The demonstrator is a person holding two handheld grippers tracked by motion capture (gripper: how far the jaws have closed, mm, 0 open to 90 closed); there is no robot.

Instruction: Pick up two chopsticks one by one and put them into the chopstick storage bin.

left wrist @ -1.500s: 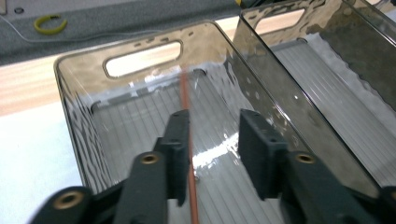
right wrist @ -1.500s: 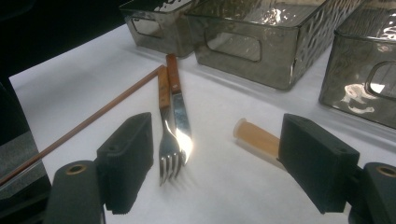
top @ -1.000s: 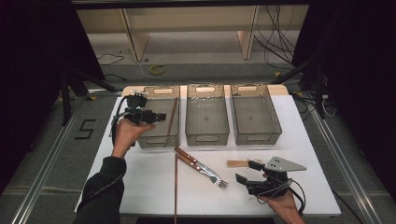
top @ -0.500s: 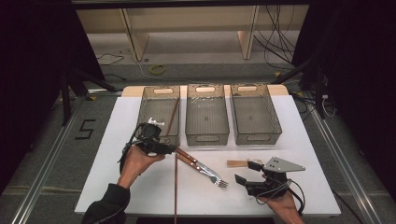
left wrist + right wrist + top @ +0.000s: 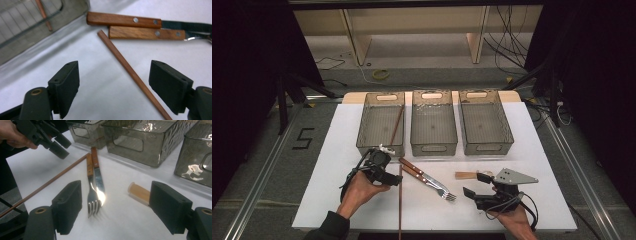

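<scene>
Evidently the left gripper (image 5: pixel 395 179) has come down from over the left bin (image 5: pixel 367 142) to the near table (image 5: pixel 332 165) within the last second, and its jaws have just been opening, with nothing yet pressed between them. That reads as one chopstick delivered and the next being fetched. Nearest the person, the loose chopstick (image 5: pixel 400 205) lies on the white surface, running from the table's front edge up toward the bins; in the left gripper view it (image 5: pixel 130 72) passes between the spread pads, closer to the right one, which does not touch it. The right gripper (image 5: pixel 476 185) rests on the table, jaws wide and holding nothing, with a short wooden piece (image 5: pixel 466 175) just beside it. A little farther lie the fork (image 5: pixel 432 182) and knife (image 5: pixel 414 168), side by side, handles toward the bins. Beyond them, the other chopstick (image 5: pixel 396 125) leans inside the left bin.
</scene>
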